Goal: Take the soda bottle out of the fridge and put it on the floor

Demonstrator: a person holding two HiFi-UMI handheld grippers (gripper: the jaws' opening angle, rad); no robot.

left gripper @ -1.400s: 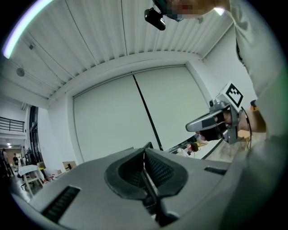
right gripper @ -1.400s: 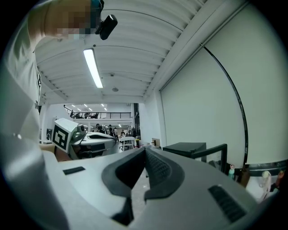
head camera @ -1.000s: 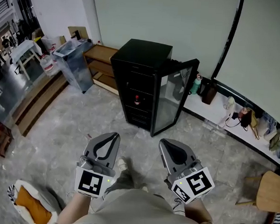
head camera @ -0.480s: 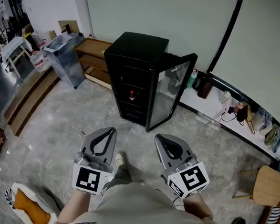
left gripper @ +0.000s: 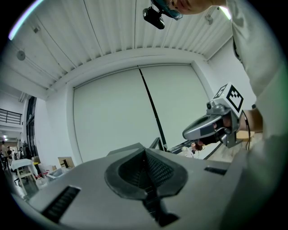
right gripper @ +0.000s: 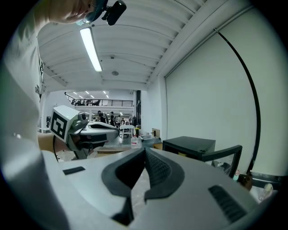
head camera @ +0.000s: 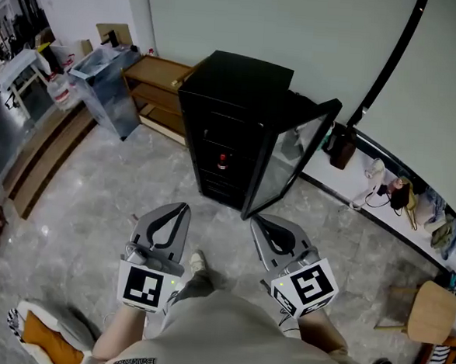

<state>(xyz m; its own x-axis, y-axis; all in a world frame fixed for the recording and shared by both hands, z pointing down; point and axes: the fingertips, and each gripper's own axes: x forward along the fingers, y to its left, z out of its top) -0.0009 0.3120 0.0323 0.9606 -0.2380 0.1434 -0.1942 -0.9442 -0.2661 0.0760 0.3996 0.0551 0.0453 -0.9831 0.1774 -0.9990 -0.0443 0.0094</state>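
Grey marbled floor (head camera: 95, 184) in the head view, tall black glass-door fridge (head camera: 234, 100) at twelve o'clock, door open, red-marked soda bottle (head camera: 222, 162) on a shelf inside; left gripper view, grey left gripper (left gripper: 144, 150) clenched on nothing; right gripper view, grey right gripper (right gripper: 145, 150) pinched tight, empty too.

Bare floor (head camera: 94, 199) lies open between the person and the black fridge (head camera: 239, 81), whose front stands unblocked. Its glass door (head camera: 292, 162) swings out on the right, narrowing that side. A clear bin (head camera: 102, 91) and wooden shelf (head camera: 161, 83) crowd the fridge's left.
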